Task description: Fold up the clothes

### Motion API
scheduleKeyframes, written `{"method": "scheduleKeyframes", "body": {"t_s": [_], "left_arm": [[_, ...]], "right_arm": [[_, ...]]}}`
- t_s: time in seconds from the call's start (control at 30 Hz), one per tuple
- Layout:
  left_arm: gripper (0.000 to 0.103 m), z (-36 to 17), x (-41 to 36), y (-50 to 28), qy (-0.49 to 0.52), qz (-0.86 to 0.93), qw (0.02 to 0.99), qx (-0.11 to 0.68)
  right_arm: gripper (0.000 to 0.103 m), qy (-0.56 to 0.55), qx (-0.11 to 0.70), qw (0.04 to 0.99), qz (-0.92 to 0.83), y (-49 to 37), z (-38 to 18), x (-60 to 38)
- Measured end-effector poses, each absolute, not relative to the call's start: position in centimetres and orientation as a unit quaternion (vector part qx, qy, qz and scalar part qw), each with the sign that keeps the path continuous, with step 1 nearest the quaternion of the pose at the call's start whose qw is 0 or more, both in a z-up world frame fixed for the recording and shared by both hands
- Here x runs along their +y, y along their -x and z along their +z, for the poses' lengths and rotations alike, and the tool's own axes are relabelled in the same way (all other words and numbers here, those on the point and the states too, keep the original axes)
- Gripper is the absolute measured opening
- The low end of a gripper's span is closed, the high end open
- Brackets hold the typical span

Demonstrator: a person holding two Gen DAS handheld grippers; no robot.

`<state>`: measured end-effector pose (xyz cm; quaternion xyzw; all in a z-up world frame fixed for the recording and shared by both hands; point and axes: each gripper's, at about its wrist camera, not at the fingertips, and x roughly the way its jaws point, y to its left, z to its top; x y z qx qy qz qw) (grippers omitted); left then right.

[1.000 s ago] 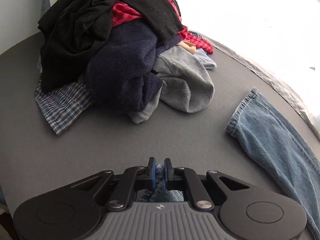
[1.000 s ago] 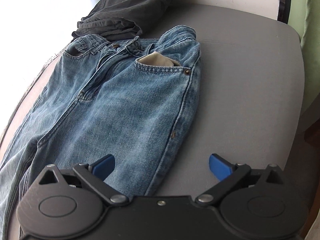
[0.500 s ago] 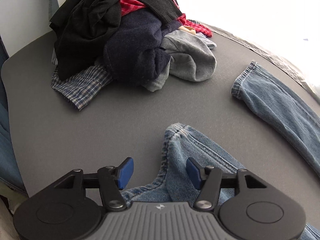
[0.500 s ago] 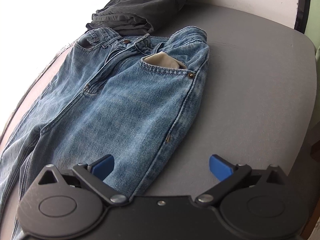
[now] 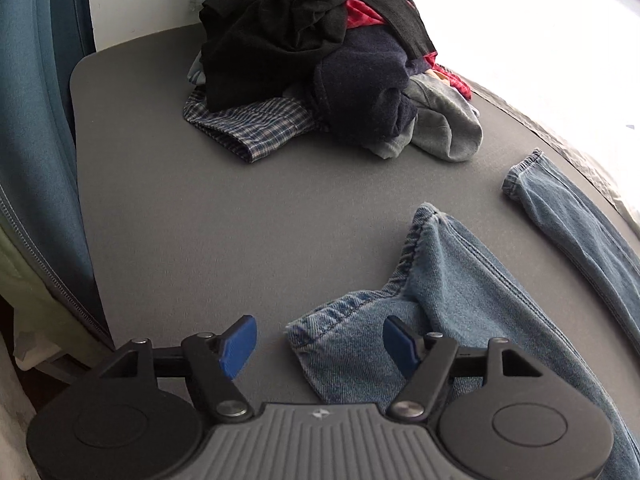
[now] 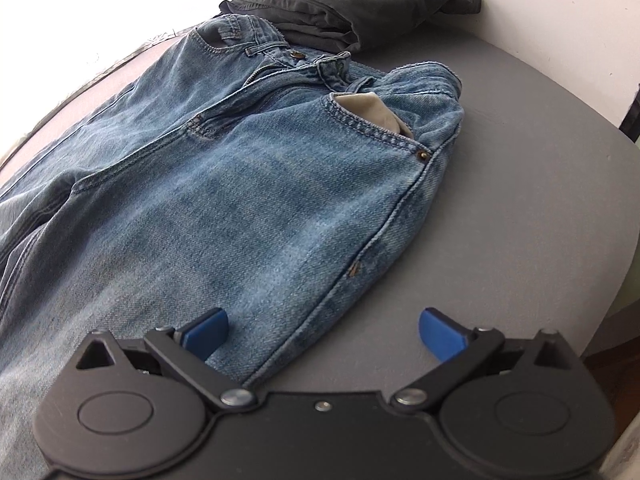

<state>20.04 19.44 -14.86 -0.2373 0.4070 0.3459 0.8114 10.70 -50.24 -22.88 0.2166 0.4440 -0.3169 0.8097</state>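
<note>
While both grippers hang over the grey counter (image 5: 208,216), neither one has hold of anything. Left gripper (image 5: 319,343) has its blue pads spread wide apart, hovering just above the crumpled hem of one leg of the jeans (image 5: 452,280), which lies bunched near the front edge of the counter. The other leg (image 5: 576,220) runs off toward the right edge, its cuff flat on the surface and well apart from the first one.

Toward the far edge in the left wrist view there's a messy pile of clothes (image 5: 340,60): black stuff on top, something red poking out, a navy sweater, a grey piece, and a checked shirt (image 5: 256,132) sticking out at the bottom on the side nearer the counter's left edge.

Right gripper (image 6: 324,332) is also wide open, one blue pad over the denim, the other over bare counter, so it straddles the outer side seam of the thigh. From there you see the waist end of the jeans (image 6: 248,168) lying front up, fly and button visible, a pale pocket lining (image 6: 372,110) peeking out. Right behind the waistband, touching it or just about, sits a folded dark garment (image 6: 360,4) at the far edge.
</note>
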Motion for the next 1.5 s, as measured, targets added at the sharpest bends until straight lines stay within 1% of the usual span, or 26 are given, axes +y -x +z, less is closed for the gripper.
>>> {"method": "scheduleKeyframes", "body": {"t_s": [0.13, 0.2, 0.23, 0.27, 0.3, 0.37, 0.57, 0.63, 0.73, 0.77, 0.8, 0.83, 0.97, 1.03, 1.07, 1.1, 1.13, 1.2, 1.27, 1.33, 1.43, 1.5], "left_arm": [[0.071, -16.3, 19.1, -19.9, 0.236, 0.345, 0.806, 0.418], [0.065, -16.5, 18.8, -20.0, 0.226, 0.345, 0.812, 0.414], [0.06, -16.5, 18.6, -20.2, 0.219, 0.338, 0.817, 0.413], [0.043, -16.4, 18.3, -20.5, 0.207, 0.331, 0.822, 0.414], [0.02, -16.3, 18.0, -20.8, 0.193, 0.325, 0.827, 0.415], [0.008, -15.8, 17.6, -21.0, 0.179, 0.318, 0.837, 0.409], [0.007, -11.2, 17.7, -18.6, 0.212, 0.345, 0.848, 0.341], [0.008, -11.2, 18.2, -18.3, 0.223, 0.349, 0.843, 0.345], [0.008, -14.2, 19.3, -18.5, 0.249, 0.374, 0.801, 0.395], [0.01, -15.8, 19.9, -18.3, 0.271, 0.383, 0.78, 0.414], [0.013, -16.3, 20.1, -18.1, 0.282, 0.387, 0.774, 0.414], [0.013, -16.4, 20.1, -17.9, 0.287, 0.389, 0.776, 0.405], [0.016, -16.1, 19.9, -18.5, 0.252, 0.377, 0.781, 0.429], [0.02, -16.1, 19.7, -18.7, 0.246, 0.375, 0.781, 0.435], [0.028, -16.1, 19.7, -18.7, 0.251, 0.372, 0.782, 0.432], [0.038, -16.1, 19.6, -18.7, 0.259, 0.369, 0.784, 0.427], [0.043, -16.1, 19.4, -18.8, 0.264, 0.366, 0.785, 0.424], [0.06, -16.2, 18.9, -19.4, 0.261, 0.359, 0.787, 0.427], [0.066, -16.3, 18.3, -20.2, 0.242, 0.356, 0.789, 0.439], [0.069, -16.5, 17.7, -20.7, 0.225, 0.357, 0.79, 0.445], [0.078, -16.7, 17.4, -21.1, 0.219, 0.355, 0.791, 0.447], [0.091, -17.1, 17.1, -21.7, 0.208, 0.344, 0.793, 0.458]], "right_arm": [[0.103, -0.209, 0.443, 0.812, -0.318, -10.7, -22.9, -50.0], [0.103, -0.209, 0.443, 0.813, -0.316, -10.7, -22.9, -50.1], [0.103, -0.209, 0.442, 0.814, -0.314, -10.6, -22.9, -50.1], [0.103, -0.209, 0.442, 0.814, -0.313, -10.6, -22.9, -50.1], [0.103, -0.208, 0.442, 0.815, -0.311, -10.5, -22.9, -50.1], [0.103, -0.205, 0.442, 0.817, -0.309, -10.5, -23.0, -50.1], [0.103, -0.207, 0.446, 0.817, -0.303, -10.4, -22.9, -50.2], [0.103, -0.203, 0.446, 0.818, -0.302, -10.4, -22.9, -50.2], [0.103, -0.198, 0.447, 0.818, -0.304, -10.6, -23.0, -50.0], [0.103, -0.199, 0.447, 0.818, -0.303, -10.6, -23.0, -50.0], [0.103, -0.2, 0.448, 0.818, -0.301, -10.6, -22.9, -50.1], [0.103, -0.201, 0.448, 0.818, -0.298, -10.6, -22.9, -50.2], [0.103, -0.206, 0.449, 0.819, -0.29, -10.4, -22.8, -50.5], [0.103, -0.207, 0.45, 0.819, -0.288, -10.5, -22.8, -50.5], [0.103, -0.211, 0.45, 0.819, -0.286, -10.5, -22.8, -50.7], [0.103, -0.22, 0.448, 0.819, -0.284, -10.4, -22.7, -50.9], [0.103, -0.229, 0.445, 0.819, -0.281, -10.2, -22.6, -51.2], [0.103, -0.258, 0.433, 0.817, -0.279, -9.8, -22.4, -51.9], [0.103, -0.299, 0.404, 0.815, -0.288, -9.0, -22.2, -52.9], [0.103, -0.328, 0.364, 0.813, -0.314, -7.9, -21.8, -54.0], [0.103, -0.373, 0.319, 0.806, -0.33, -6.7, -21.7, -56.1], [0.103, -0.407, 0.289, 0.799, -0.335, -5.8, -22.0, -57.6]]}}
